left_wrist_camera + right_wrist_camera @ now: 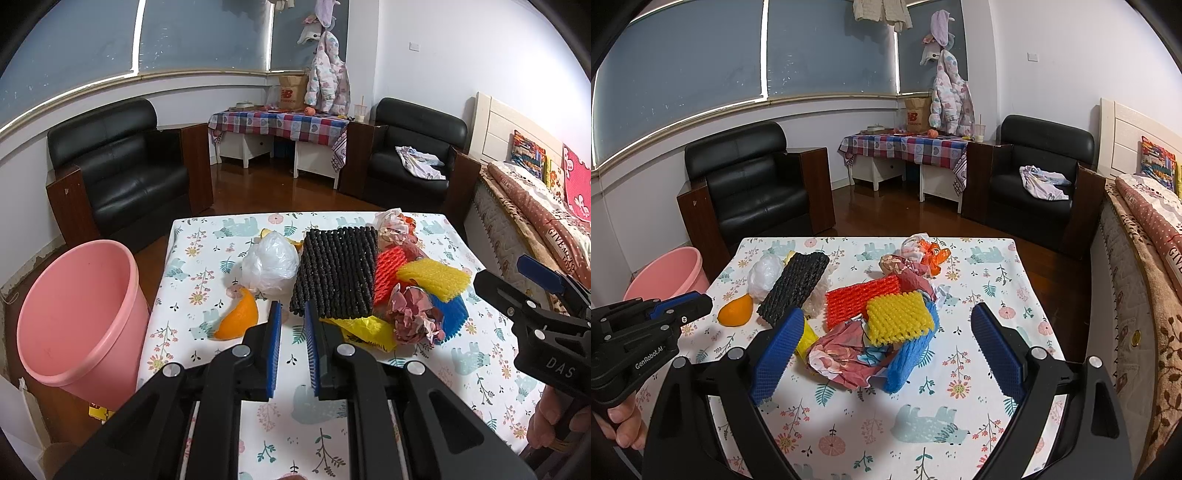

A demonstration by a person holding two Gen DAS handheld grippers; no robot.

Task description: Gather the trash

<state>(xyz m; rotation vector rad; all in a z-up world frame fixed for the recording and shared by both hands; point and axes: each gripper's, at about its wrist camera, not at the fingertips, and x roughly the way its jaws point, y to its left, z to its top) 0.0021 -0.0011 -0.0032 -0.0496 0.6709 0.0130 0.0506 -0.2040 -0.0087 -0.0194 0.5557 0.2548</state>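
Note:
Trash lies heaped on the floral tablecloth (280, 417): a black foam net (336, 273), a white plastic bag (271, 264), an orange peel (240, 315), red (388, 275), yellow (434, 278) and blue (452, 315) foam nets, crumpled pink paper (413, 319) and a yellow wrapper (369, 330). My left gripper (293, 349) is open with a narrow gap and empty, just short of the black net. My right gripper (886, 354) is wide open and empty, its fingers straddling the crumpled paper (846, 354), yellow net (899, 317) and blue net (910, 354). The pink bin (79, 314) stands left of the table.
Two black armchairs (125, 166) (413, 151) stand beyond the table, with a checked-cloth side table (280, 125) between them. A bed (535, 210) runs along the right. More crumpled wrappers (923, 258) lie at the table's far side. The bin also shows in the right wrist view (666, 275).

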